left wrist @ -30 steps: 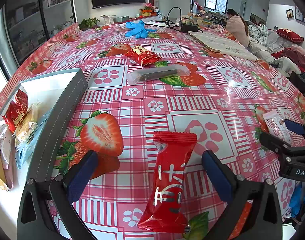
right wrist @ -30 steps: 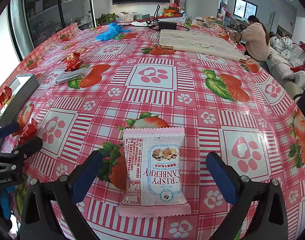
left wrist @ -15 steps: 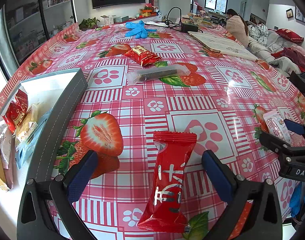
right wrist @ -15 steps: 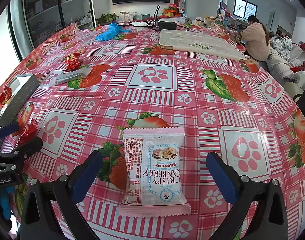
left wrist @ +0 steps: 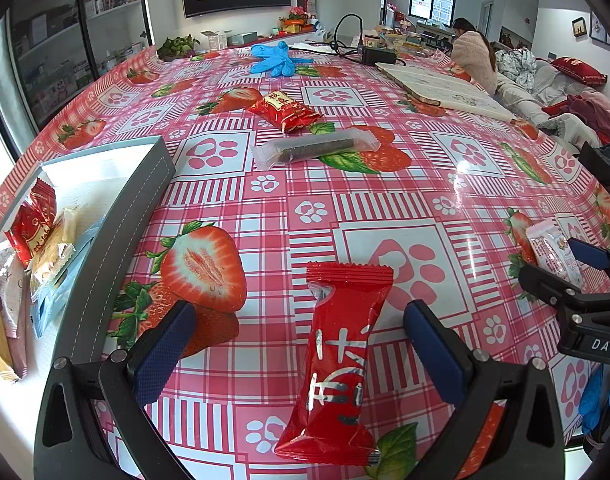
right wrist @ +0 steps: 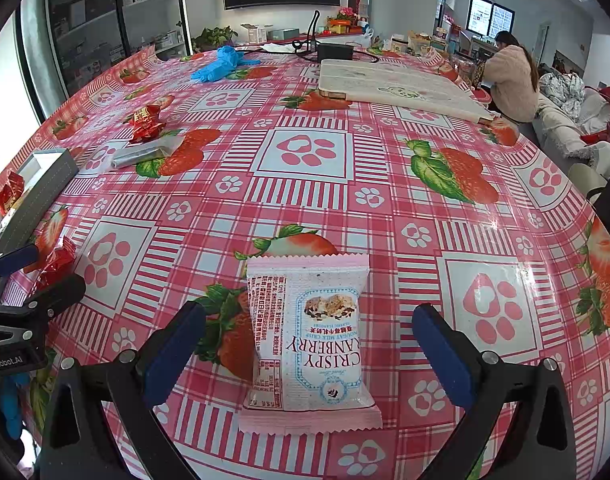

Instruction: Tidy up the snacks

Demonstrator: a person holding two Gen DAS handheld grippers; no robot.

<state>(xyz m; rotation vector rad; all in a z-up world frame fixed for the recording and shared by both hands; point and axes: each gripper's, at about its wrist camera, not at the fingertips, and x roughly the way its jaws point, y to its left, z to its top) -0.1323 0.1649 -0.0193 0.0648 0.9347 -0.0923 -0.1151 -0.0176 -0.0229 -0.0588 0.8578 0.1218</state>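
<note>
A long red snack packet [left wrist: 339,364] lies flat on the strawberry tablecloth between the fingers of my left gripper [left wrist: 299,344], which is open around it without touching. My right gripper [right wrist: 309,344] is open too, straddling a pink-and-white cranberry nougat packet [right wrist: 309,340]. At the left stands a grey box [left wrist: 117,240] holding several snacks [left wrist: 33,236]. Farther back lie a clear-wrapped dark bar [left wrist: 315,149] and a red packet [left wrist: 285,111]. The right gripper [left wrist: 577,280] shows at the right edge of the left wrist view, the left gripper [right wrist: 21,280] at the left edge of the right wrist view.
Blue gloves [left wrist: 275,58], a black power adapter with cables [right wrist: 335,51] and a white board [right wrist: 401,88] lie at the far side of the table. A person [left wrist: 475,56] sits beyond the far right edge. The table edge curves close on the right.
</note>
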